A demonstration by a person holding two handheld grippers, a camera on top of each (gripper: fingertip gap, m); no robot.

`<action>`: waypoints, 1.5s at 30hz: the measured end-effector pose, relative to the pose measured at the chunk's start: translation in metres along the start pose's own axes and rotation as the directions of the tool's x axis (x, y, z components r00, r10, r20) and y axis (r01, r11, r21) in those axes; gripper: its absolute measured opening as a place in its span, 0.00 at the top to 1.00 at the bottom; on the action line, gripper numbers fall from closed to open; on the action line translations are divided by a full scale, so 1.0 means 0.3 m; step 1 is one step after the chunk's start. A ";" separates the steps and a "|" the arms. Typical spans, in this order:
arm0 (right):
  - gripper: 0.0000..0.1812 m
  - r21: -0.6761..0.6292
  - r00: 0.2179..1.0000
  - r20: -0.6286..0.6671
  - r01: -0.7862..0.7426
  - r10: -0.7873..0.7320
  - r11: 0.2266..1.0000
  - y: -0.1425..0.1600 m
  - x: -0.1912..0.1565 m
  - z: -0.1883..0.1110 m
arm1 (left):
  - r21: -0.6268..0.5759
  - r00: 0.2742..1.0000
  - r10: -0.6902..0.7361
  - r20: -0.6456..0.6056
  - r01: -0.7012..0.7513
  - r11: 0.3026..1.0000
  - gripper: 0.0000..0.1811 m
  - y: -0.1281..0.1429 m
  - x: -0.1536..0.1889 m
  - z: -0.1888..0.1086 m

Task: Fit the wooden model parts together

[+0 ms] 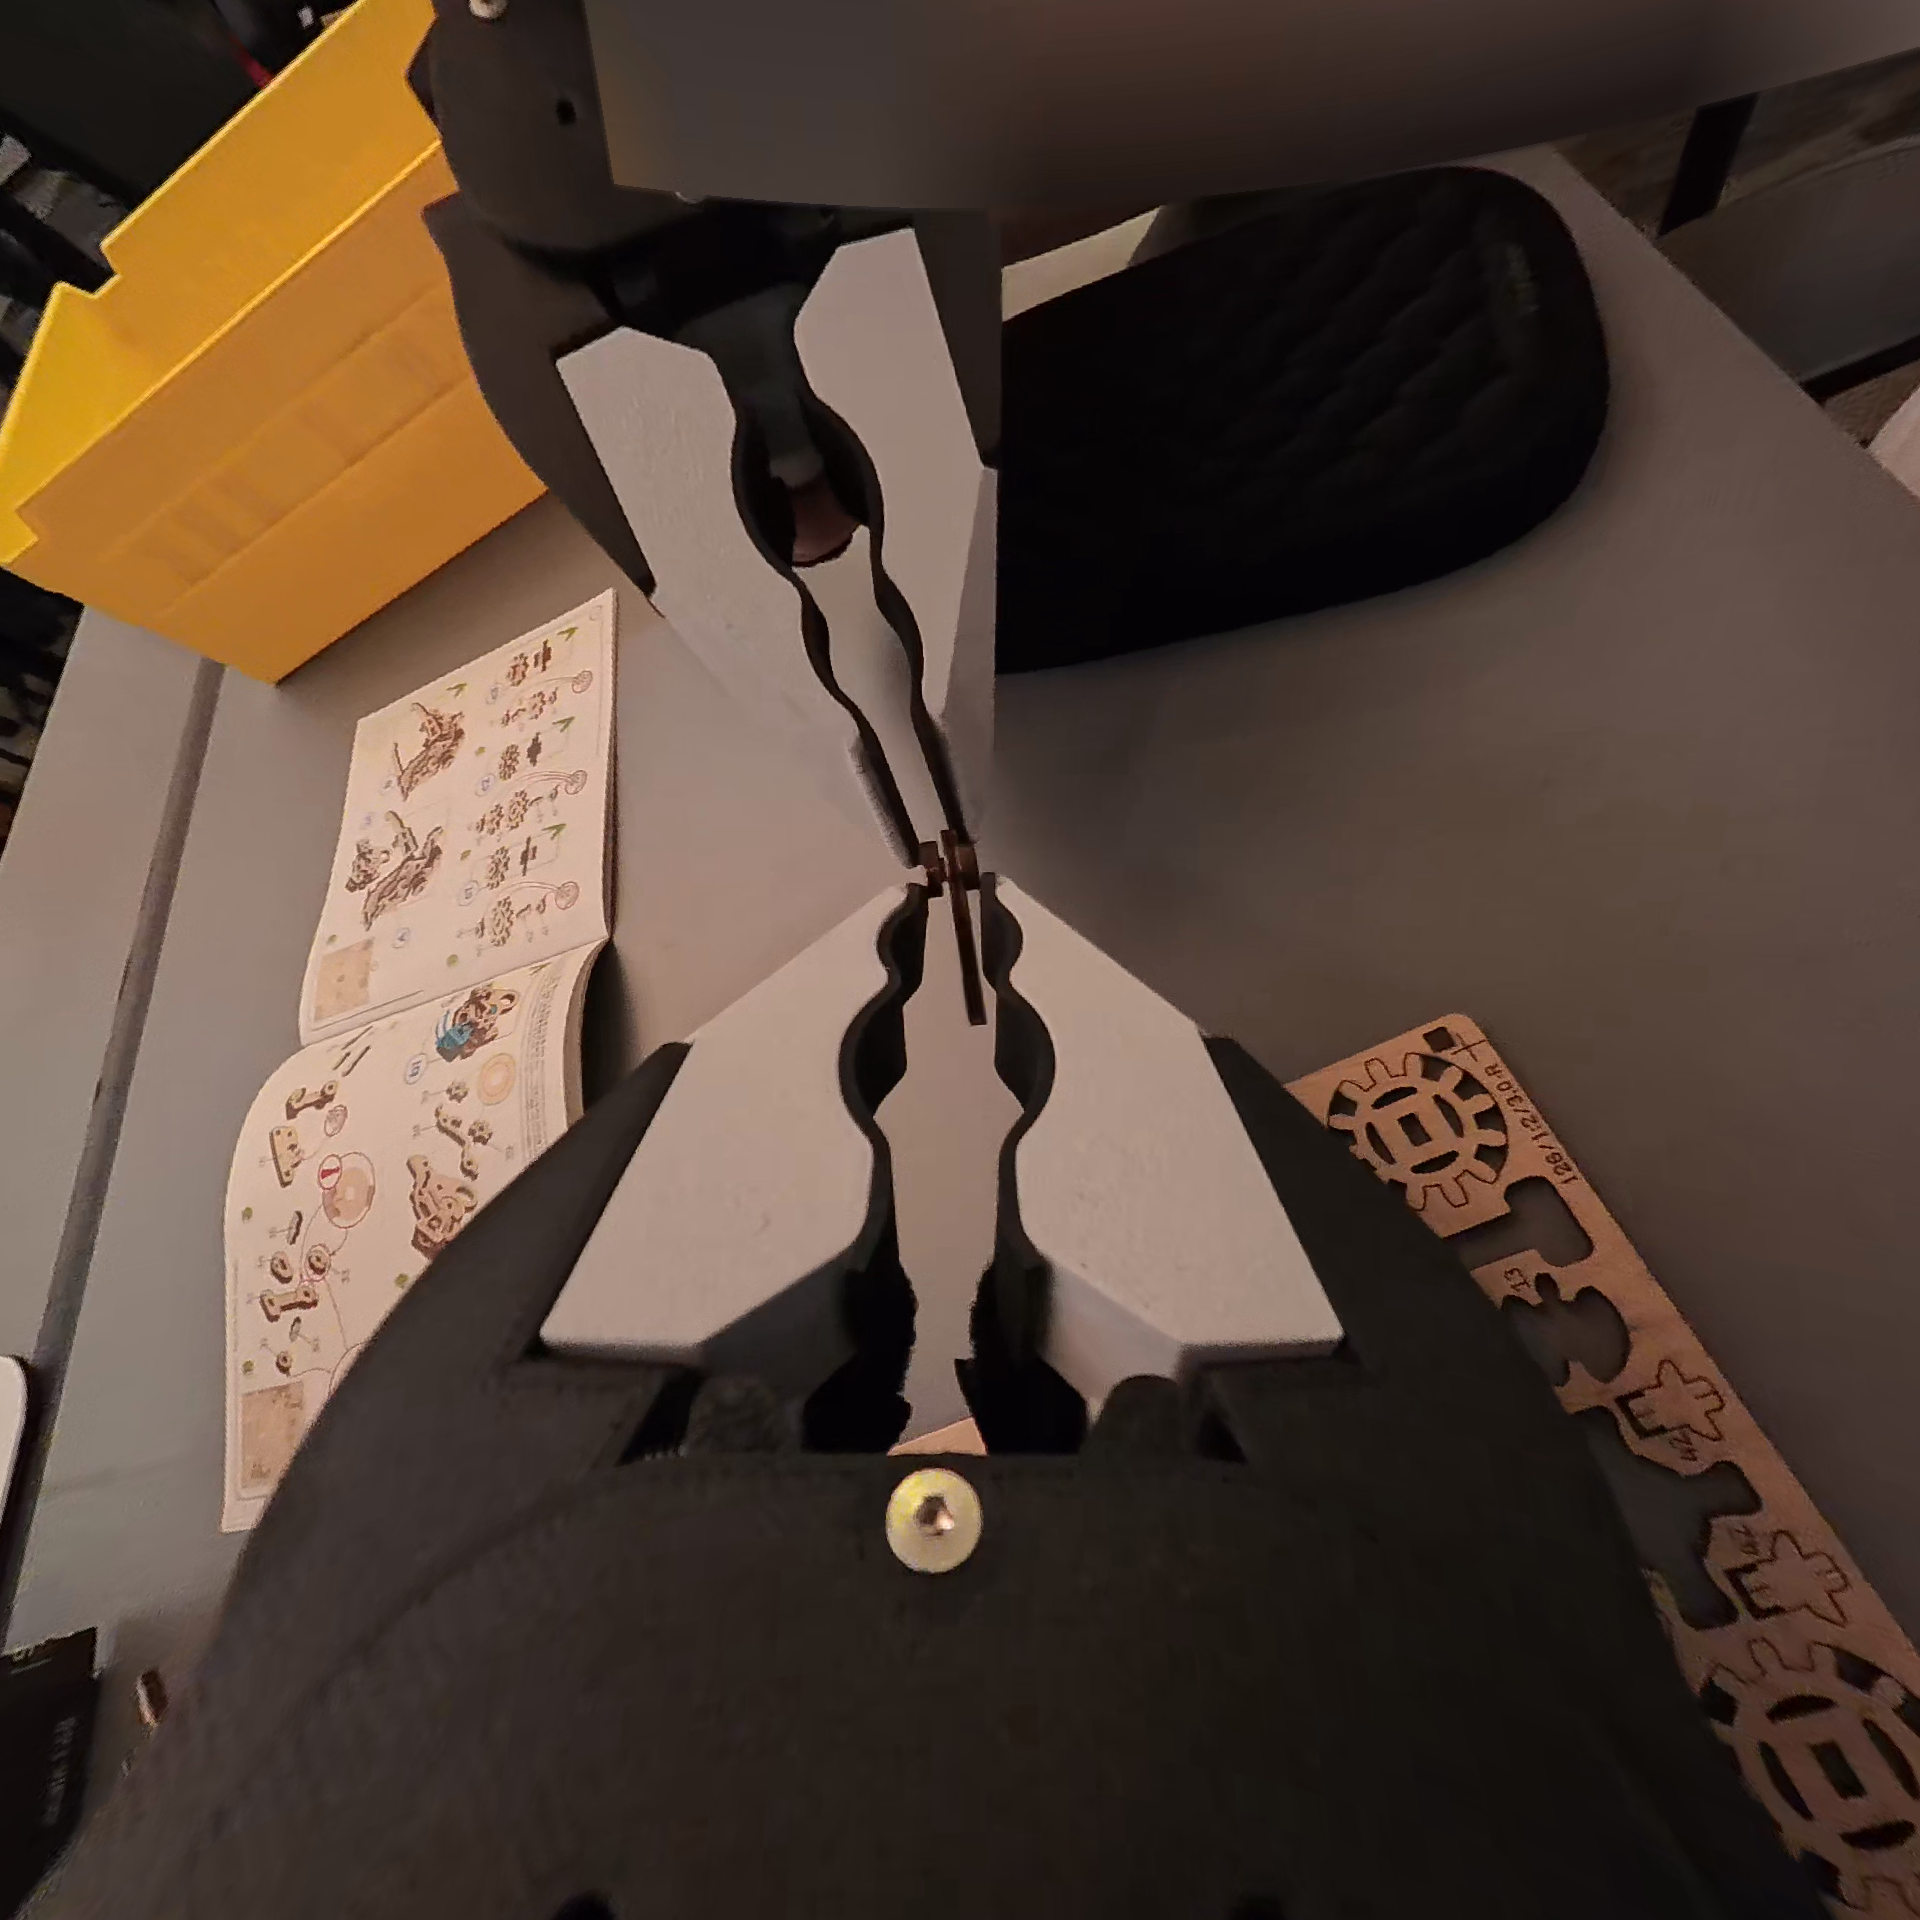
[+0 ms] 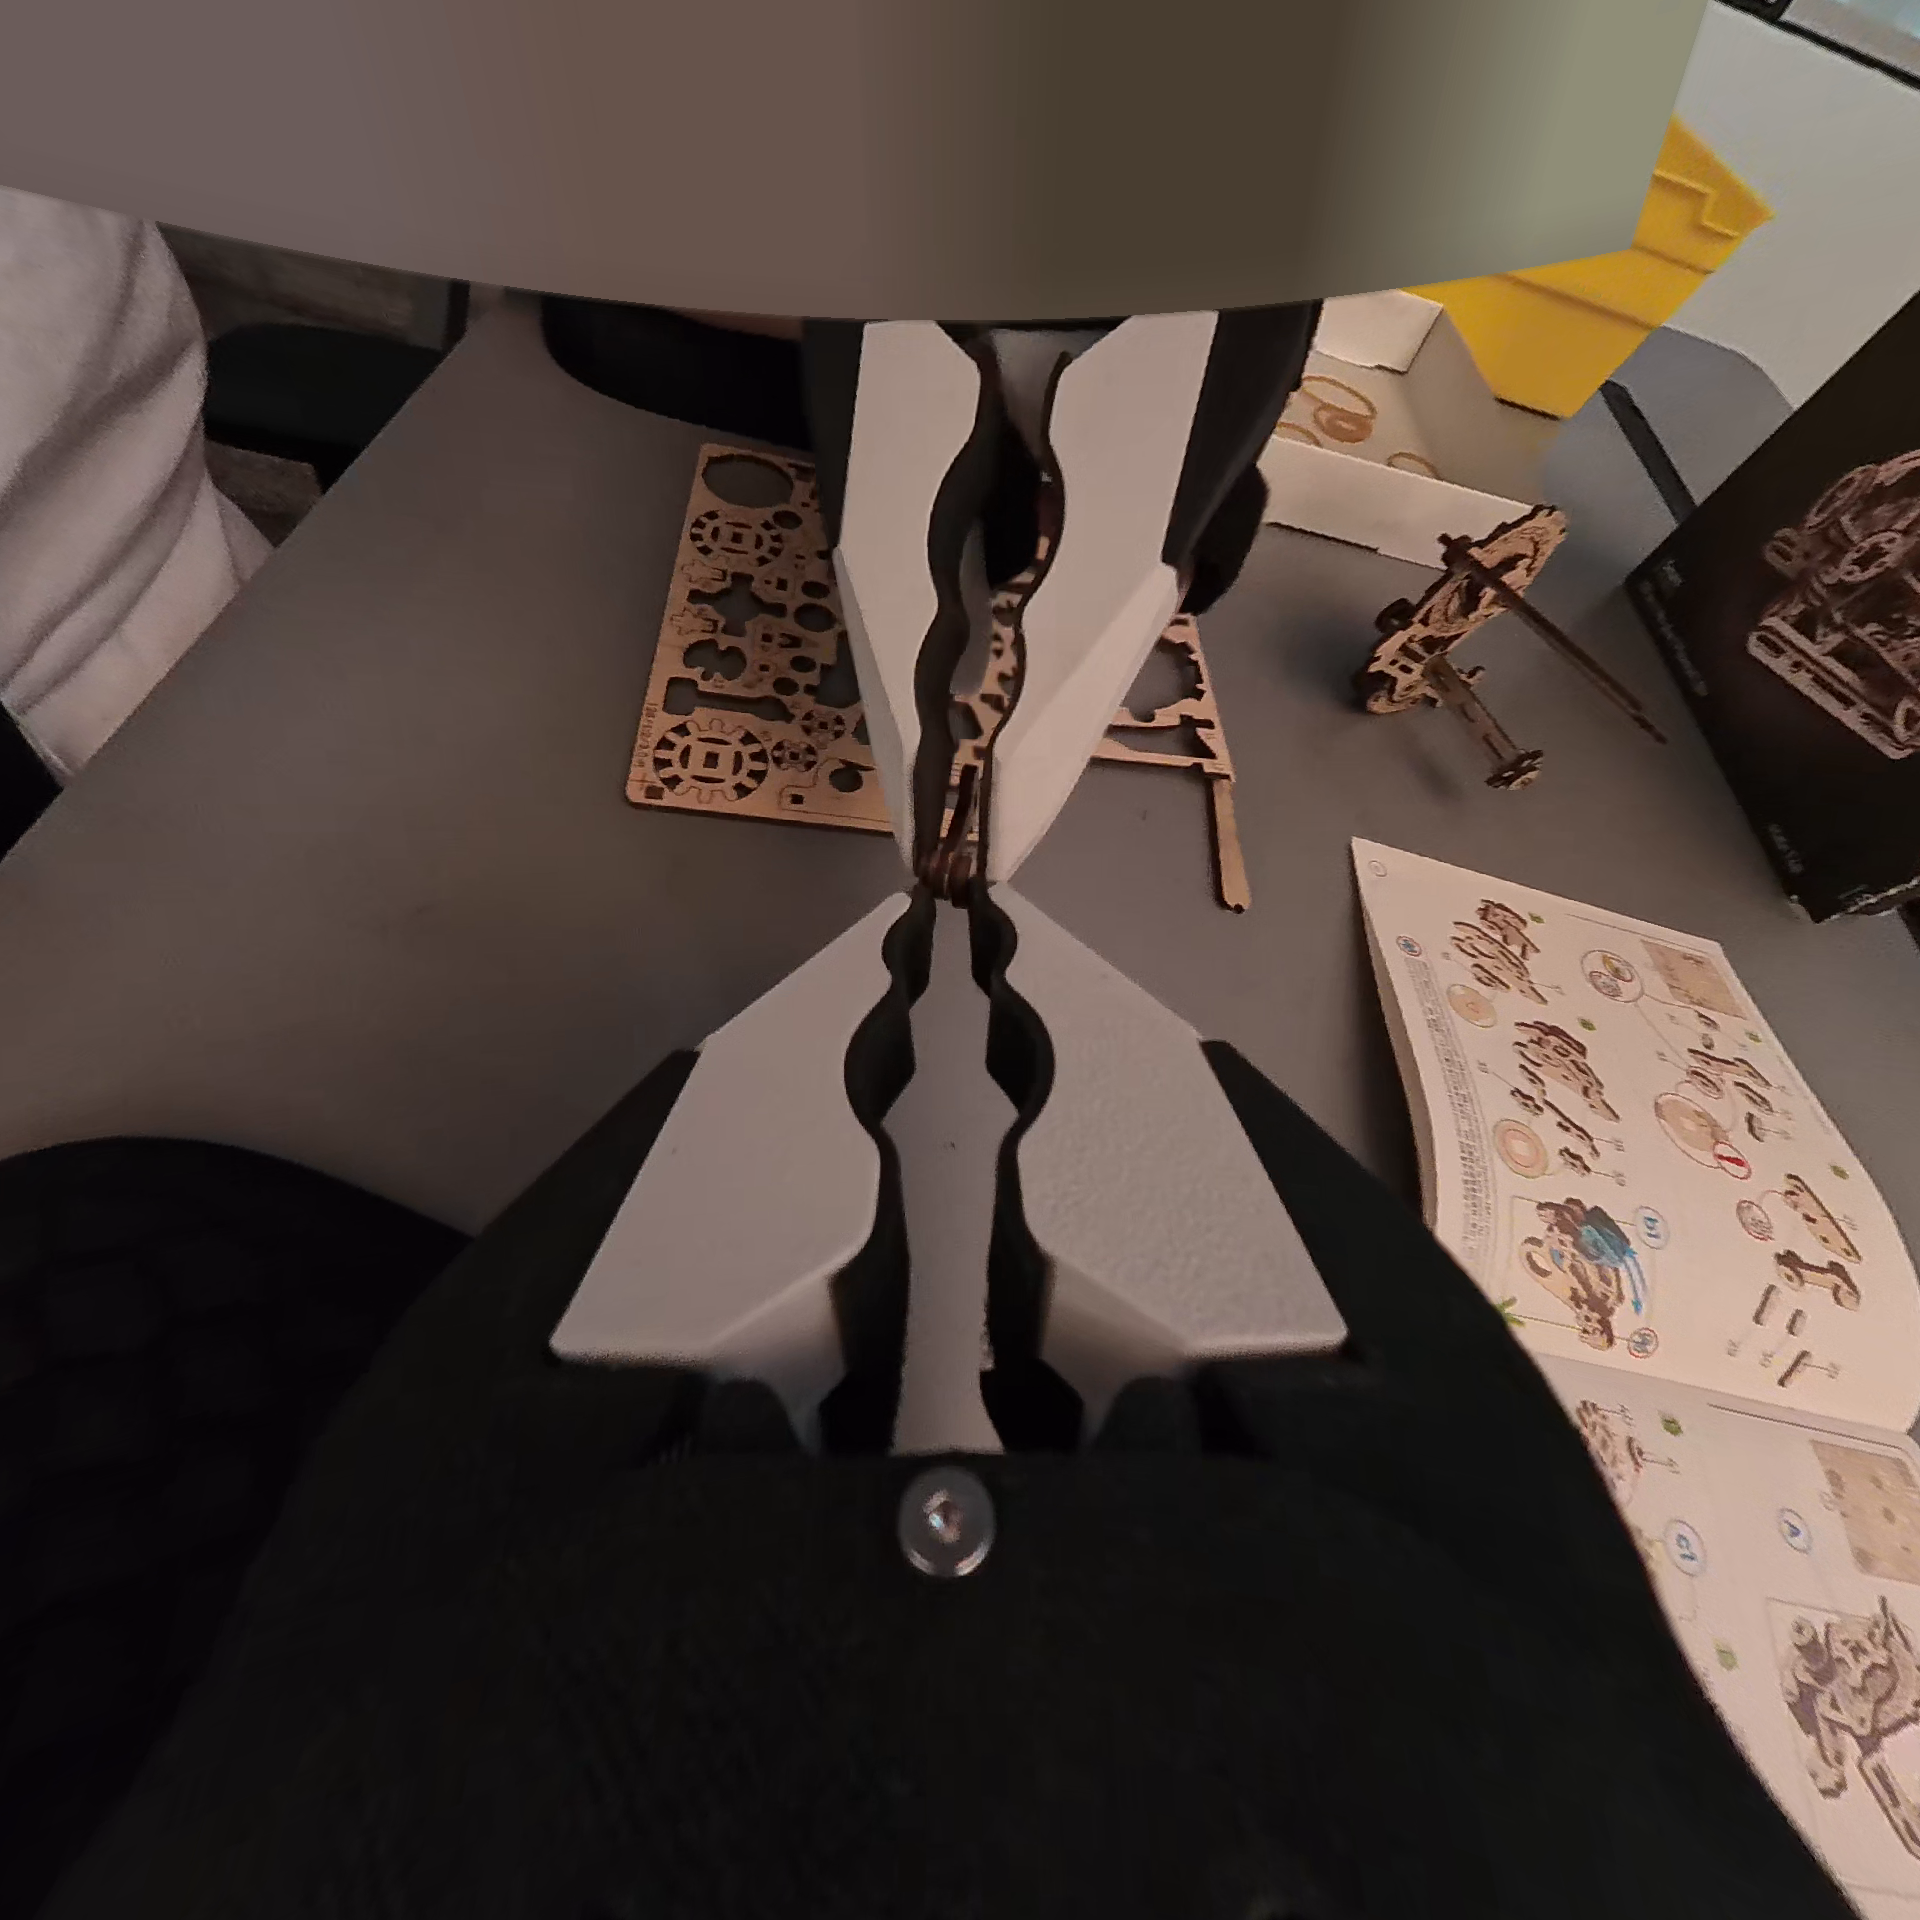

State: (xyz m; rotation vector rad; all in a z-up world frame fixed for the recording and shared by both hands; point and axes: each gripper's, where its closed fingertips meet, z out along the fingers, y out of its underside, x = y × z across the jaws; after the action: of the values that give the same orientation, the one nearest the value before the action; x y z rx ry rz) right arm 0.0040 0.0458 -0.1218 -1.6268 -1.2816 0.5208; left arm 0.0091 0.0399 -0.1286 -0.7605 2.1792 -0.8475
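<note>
My left gripper [image 1: 951, 891] is shut on a thin flat wooden part [image 1: 968, 961], seen edge-on between its white fingers. My right gripper [image 1: 940, 831] comes in from the far side, tip to tip with the left, and is shut on a small dark wooden part [image 1: 938, 858]. The two parts touch or overlap where the tips meet, above the grey table [image 1: 1351, 831]. In the right wrist view my right gripper [image 2: 940, 902] faces the left gripper [image 2: 954, 850], with the flat part [image 2: 962, 810] between the left's fingers. How the parts join is hidden by the fingertips.
A punched wooden part sheet [image 2: 748, 665] [image 1: 1558, 1247] lies under the left gripper. An open instruction booklet [image 1: 468, 883] [image 2: 1610, 1143], a yellow bin [image 1: 239, 416], a partly built wooden model [image 2: 1455, 613], a black box [image 2: 1797, 644] and a white tray [image 2: 1351, 457] are around. Left and right tips are no more than a few centimetres apart. Left tips and right tips are each some 20 cm from the partly built wooden model [image 2: 1455, 613].
</note>
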 end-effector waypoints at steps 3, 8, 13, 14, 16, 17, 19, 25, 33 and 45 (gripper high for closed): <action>0.97 -0.008 1.000 0.010 0.005 -0.005 1.000 0.005 -0.006 0.002 | -0.011 1.000 0.014 -0.001 -0.014 1.000 0.96 0.004 0.007 0.004; 0.97 -0.004 1.000 0.020 -0.008 0.008 1.000 0.011 -0.006 0.003 | -0.013 1.000 -0.016 -0.016 0.016 1.000 0.96 0.009 0.010 0.007; 0.97 0.031 1.000 0.013 -0.027 0.027 0.999 0.004 0.006 -0.009 | -0.008 1.000 -0.004 0.010 0.004 1.000 1.00 0.006 -0.002 0.004; 0.97 0.039 0.999 0.014 -0.033 0.032 0.999 0.002 0.007 -0.011 | -0.004 1.000 -0.006 0.013 0.006 1.000 1.00 0.004 -0.004 0.003; 0.97 0.048 0.999 0.016 -0.032 0.032 0.998 0.001 0.007 -0.010 | 0.000 1.000 -0.010 0.013 0.010 1.000 0.99 0.003 -0.006 0.003; 0.97 0.052 0.999 0.016 -0.031 0.030 0.998 0.000 0.006 -0.009 | 0.004 1.000 -0.014 0.016 0.014 1.000 0.95 0.002 -0.007 0.004; 0.97 0.057 0.999 0.023 -0.034 0.033 0.998 -0.003 0.003 -0.006 | 0.006 1.000 -0.029 0.006 0.029 1.000 0.93 0.000 -0.005 0.007; 0.97 0.057 0.997 0.028 -0.066 0.065 0.996 0.002 0.007 -0.008 | -0.001 1.000 -0.026 0.017 0.026 1.000 0.96 0.001 -0.010 0.011; 0.95 -0.038 0.996 -0.083 -0.031 0.027 0.999 0.013 0.039 0.007 | -0.045 0.996 -0.082 0.038 0.084 0.995 0.96 0.023 -0.038 0.010; 0.95 -0.093 0.992 -0.119 0.028 -0.039 0.995 0.013 0.047 -0.001 | -0.100 0.993 -0.101 0.053 0.106 0.989 0.96 0.020 -0.050 0.013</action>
State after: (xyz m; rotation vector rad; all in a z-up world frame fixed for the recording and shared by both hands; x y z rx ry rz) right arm 0.0112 0.0587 -0.1220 -1.6826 -1.2558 0.3427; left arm 0.0194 0.0528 -0.1296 -0.9427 2.1692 -0.7645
